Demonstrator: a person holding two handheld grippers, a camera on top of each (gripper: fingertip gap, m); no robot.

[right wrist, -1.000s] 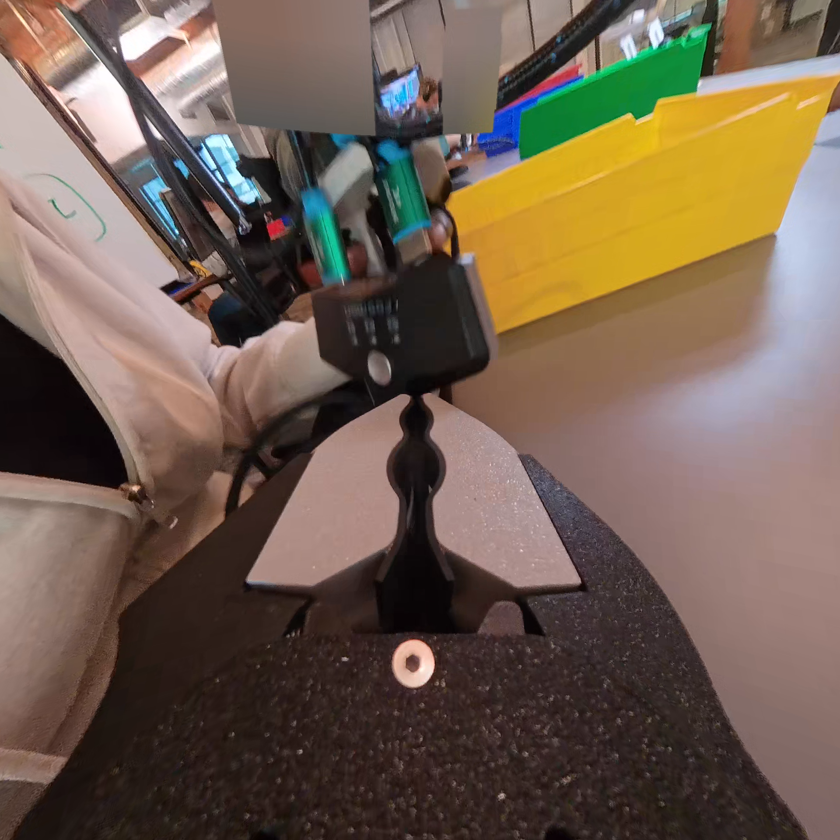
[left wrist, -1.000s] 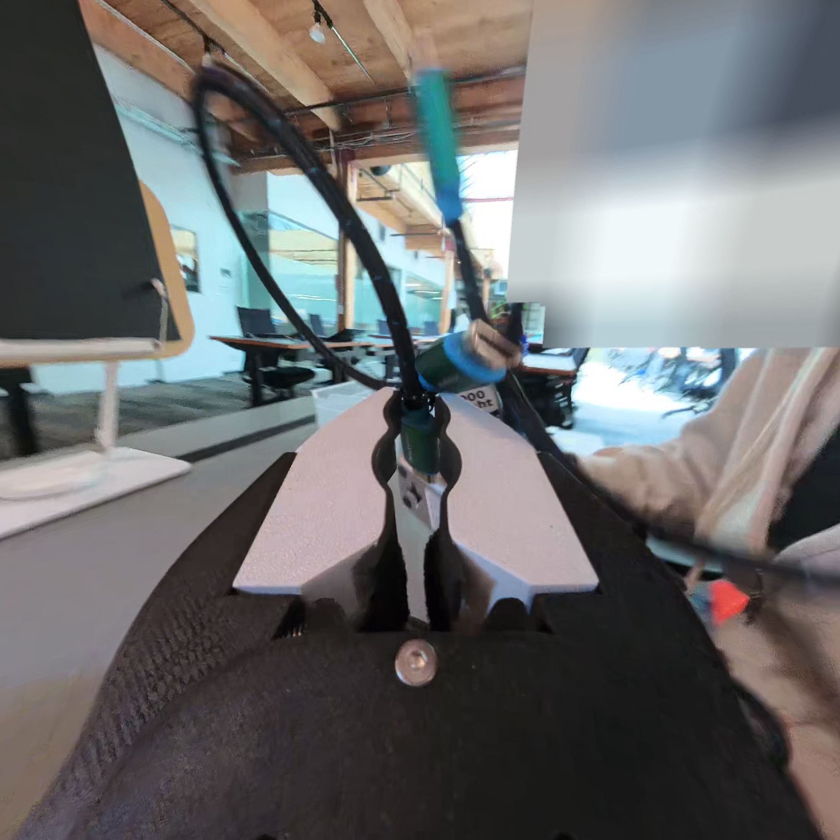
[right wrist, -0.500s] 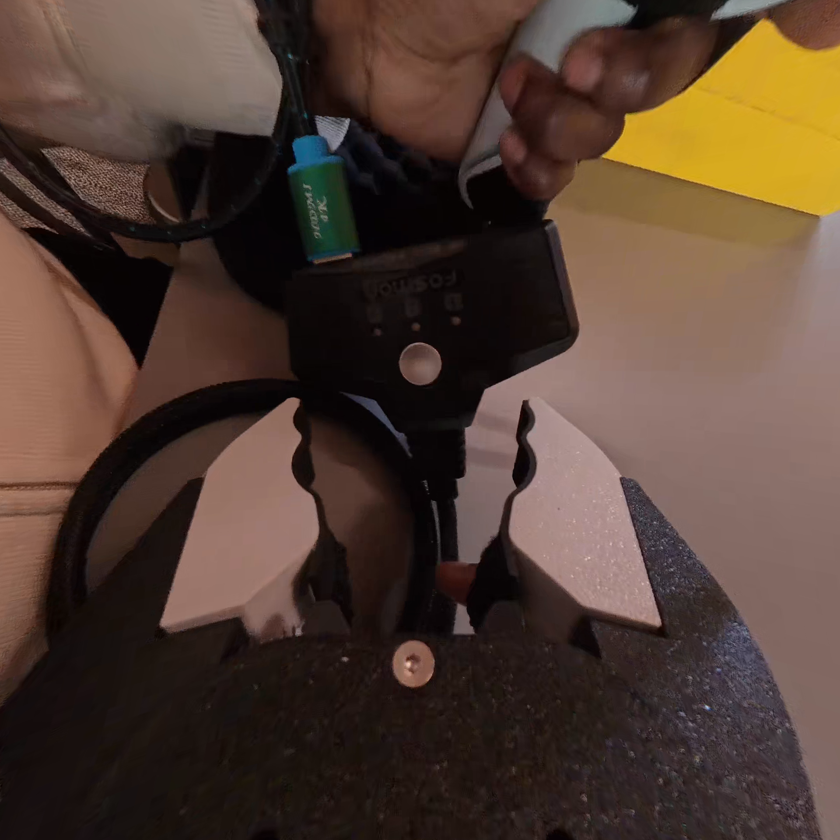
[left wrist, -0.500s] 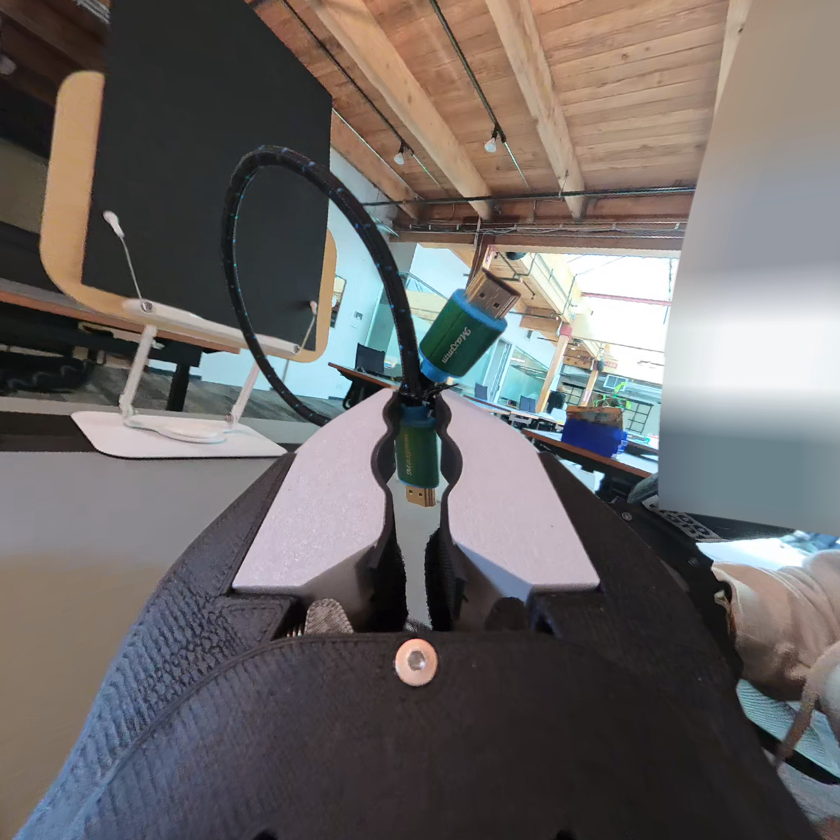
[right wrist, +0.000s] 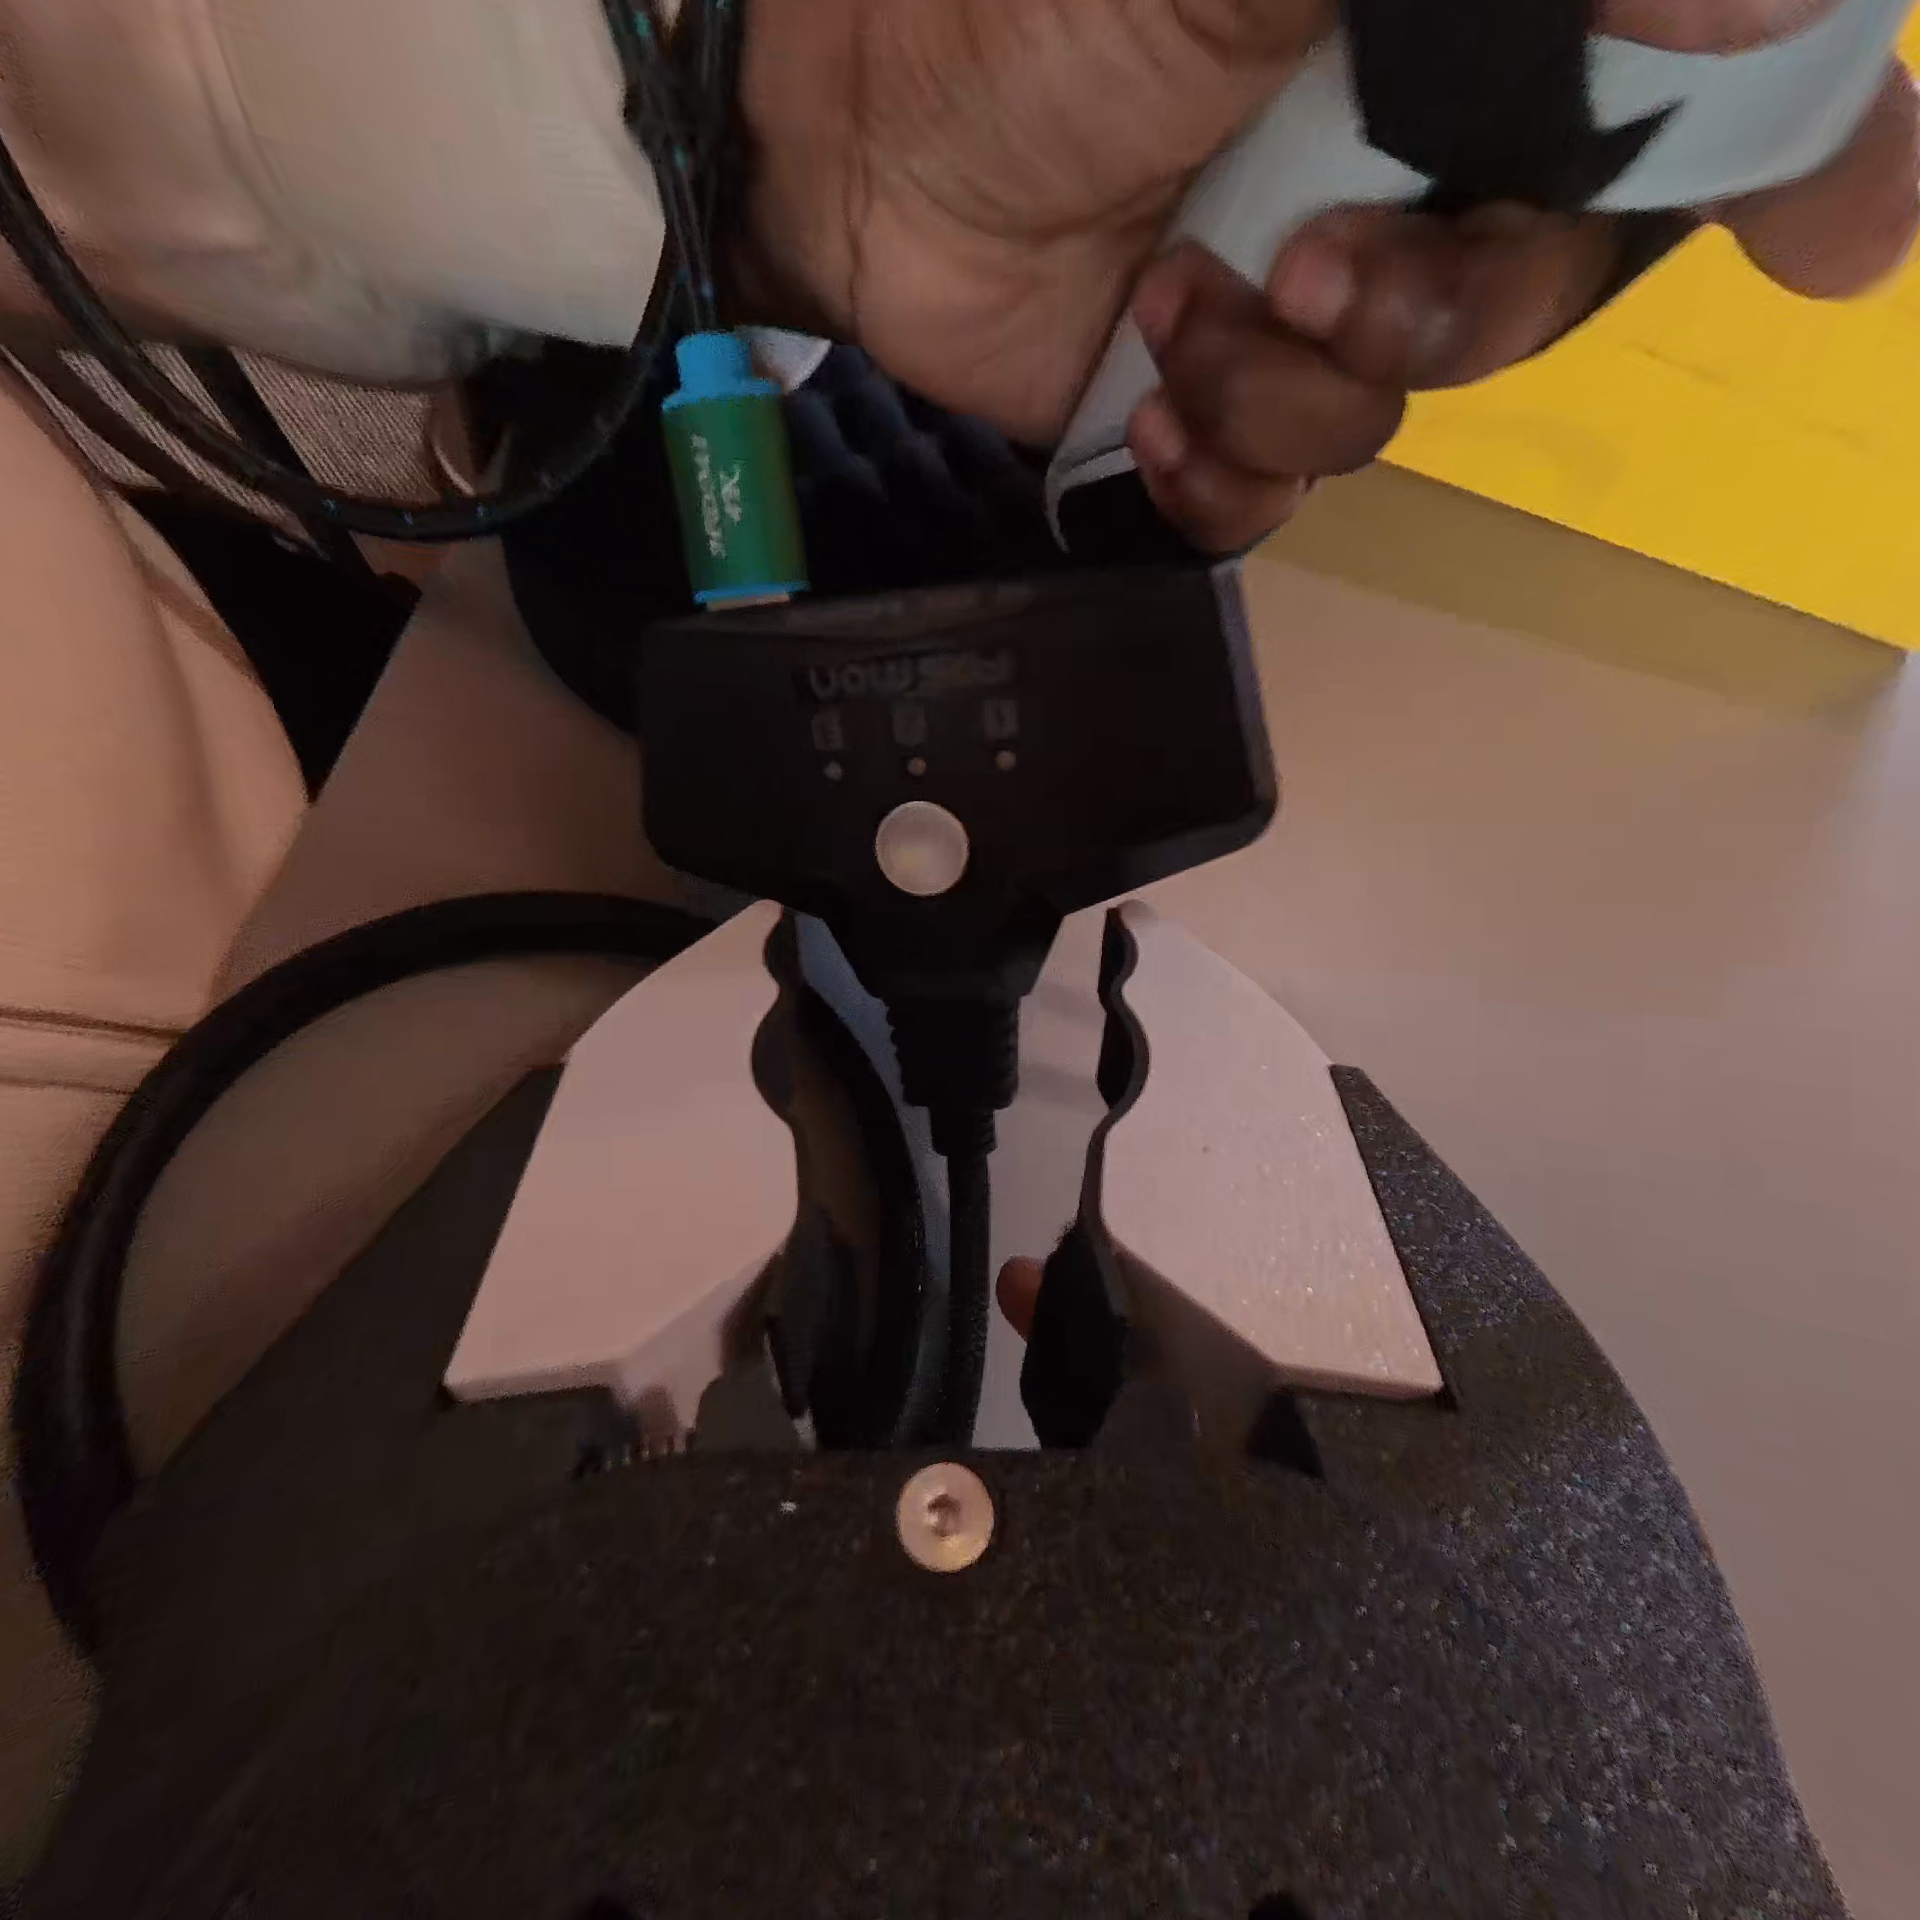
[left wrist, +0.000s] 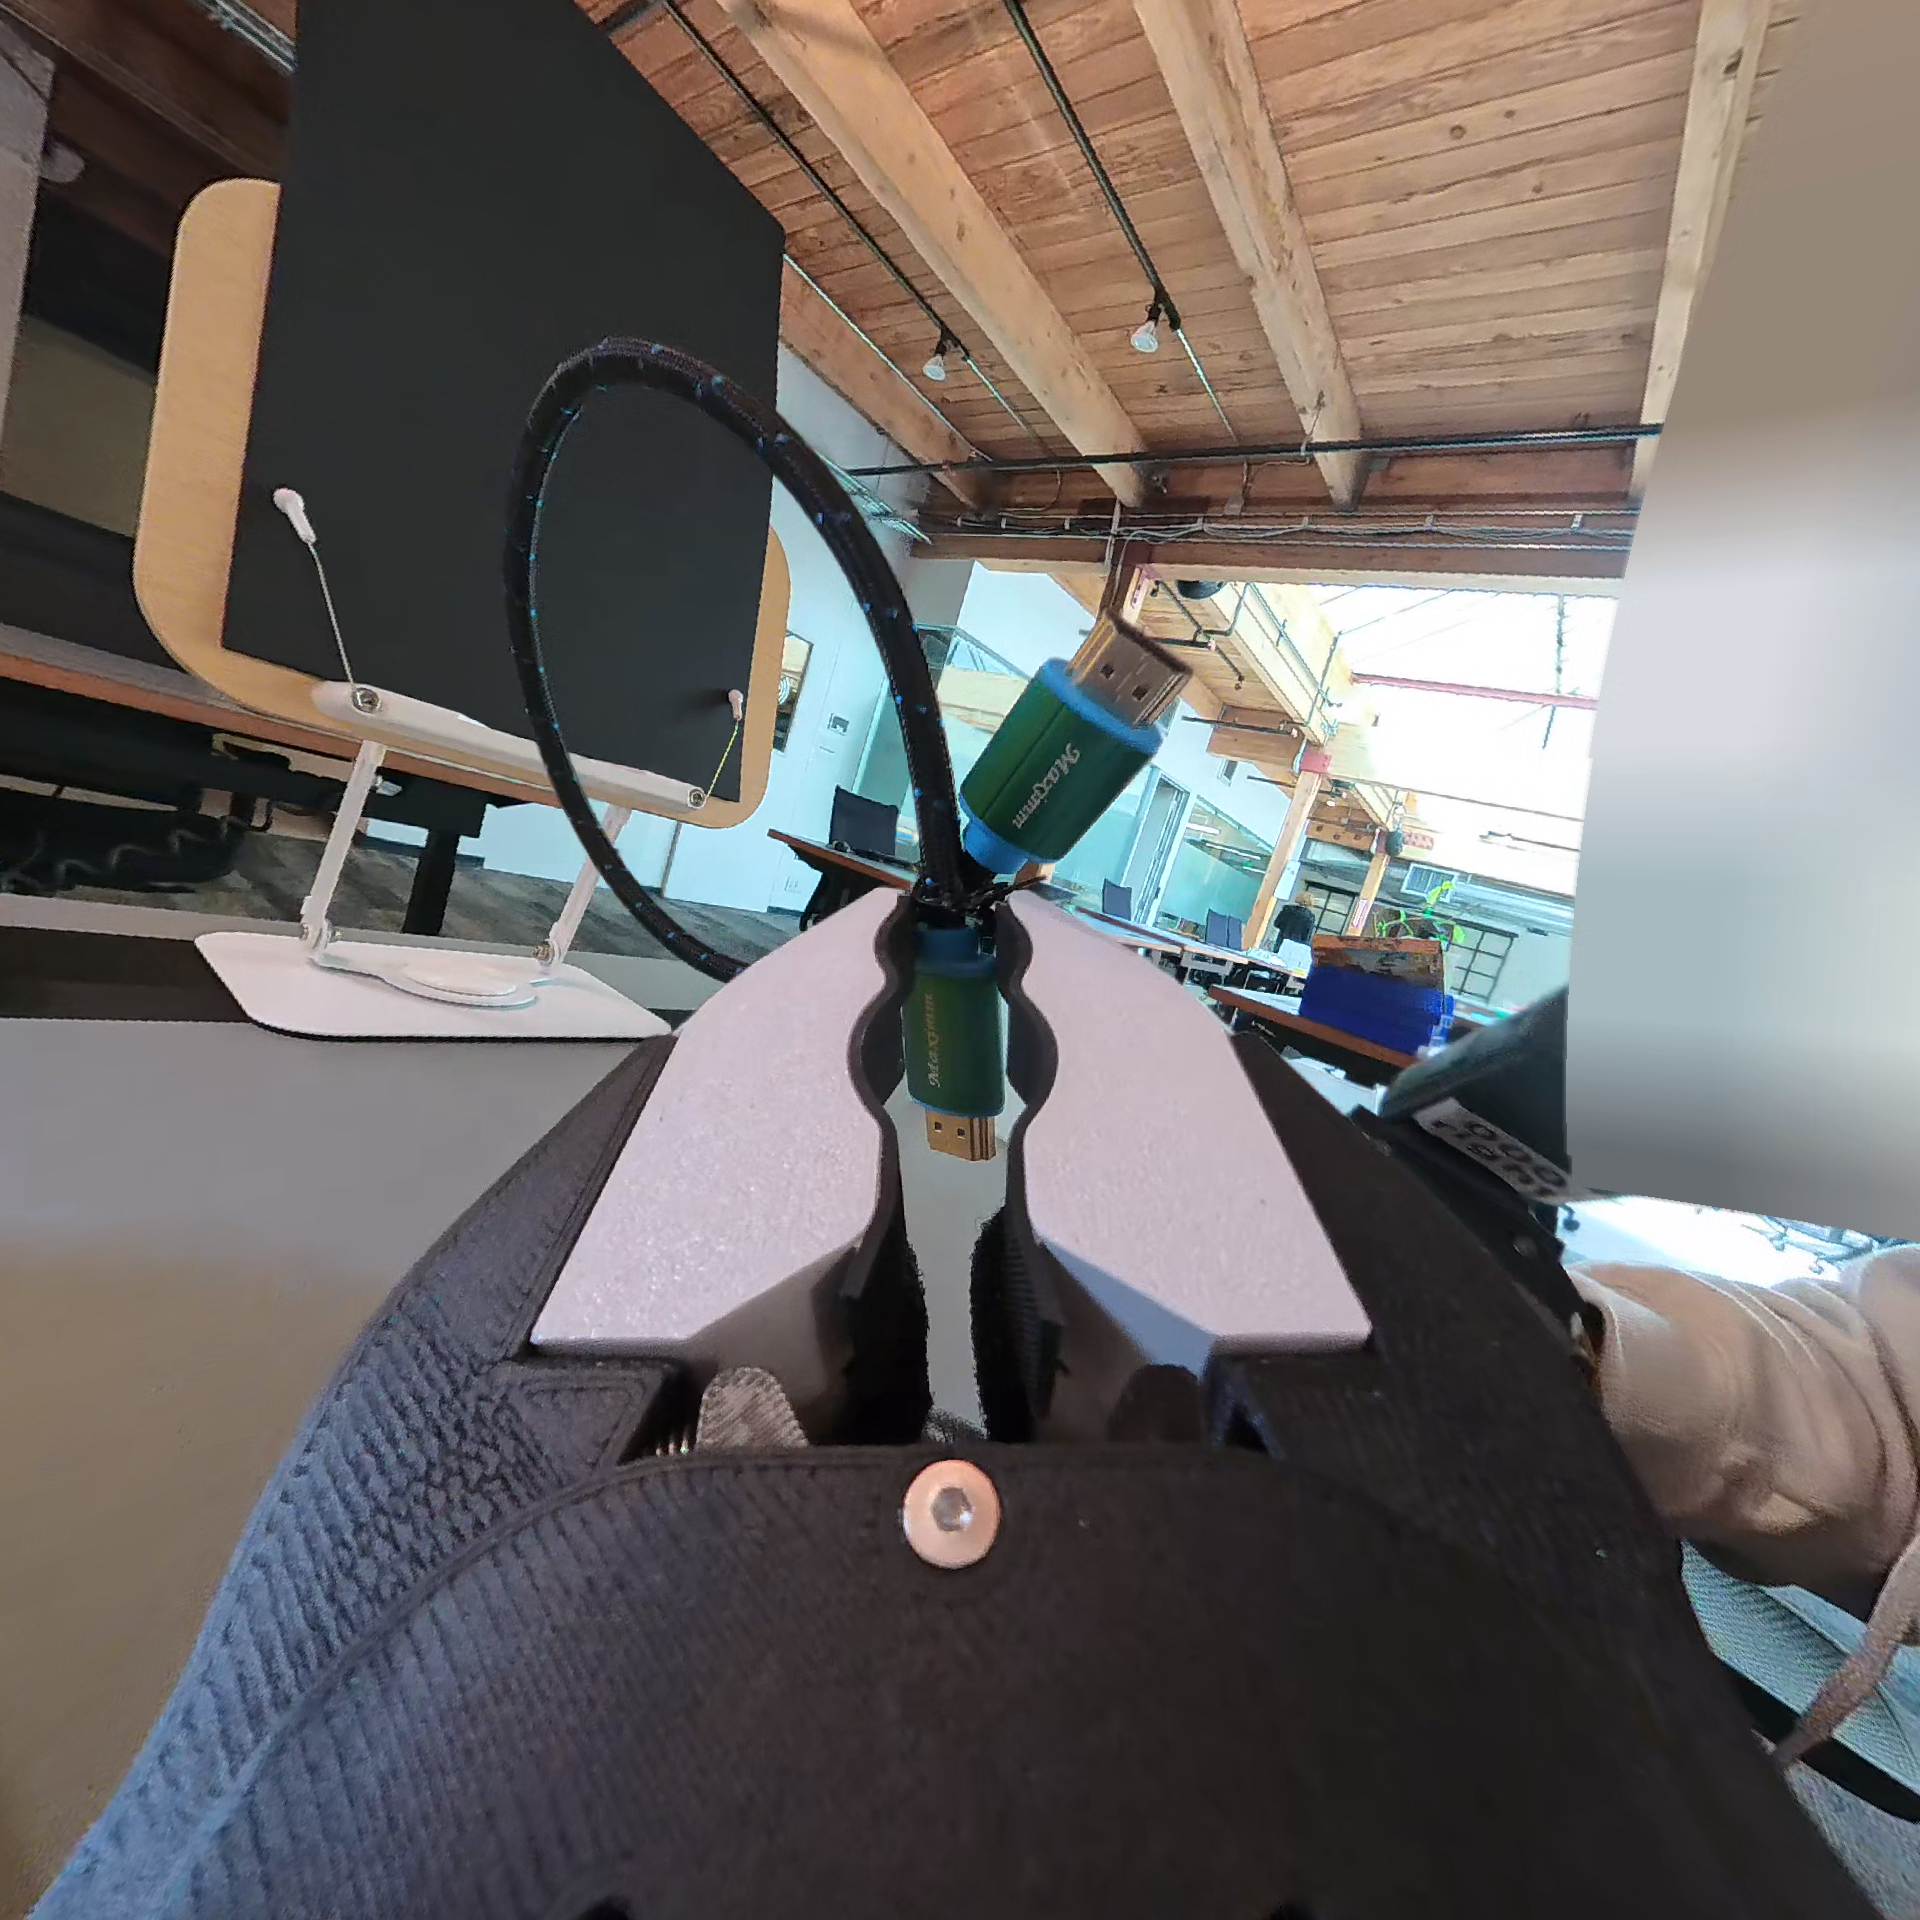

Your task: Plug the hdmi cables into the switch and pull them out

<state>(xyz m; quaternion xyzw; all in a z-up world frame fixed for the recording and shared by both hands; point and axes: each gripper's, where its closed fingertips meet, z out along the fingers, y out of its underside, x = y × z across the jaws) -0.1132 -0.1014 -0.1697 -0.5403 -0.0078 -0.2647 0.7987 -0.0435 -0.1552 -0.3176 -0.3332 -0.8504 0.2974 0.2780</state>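
Note:
In the left wrist view my left gripper is shut on a green HDMI plug whose gold tip points back toward the camera. Its black braided cable loops up and round to a second green plug, which hangs free just above the fingertips. In the right wrist view the black switch sits just beyond my right gripper. The jaws are apart on either side of the switch's cable neck. One green plug sits in the switch's left port.
A yellow bin stands on the grey table at the right. A person's hand holds the other gripper just above the switch. A black board on a white stand stands at the left. A sleeve is at the right.
A second green plug has left the switch, so one remains. My left gripper swung away to the left with its cable. My right gripper opened wide, then narrowed around the switch's neck.

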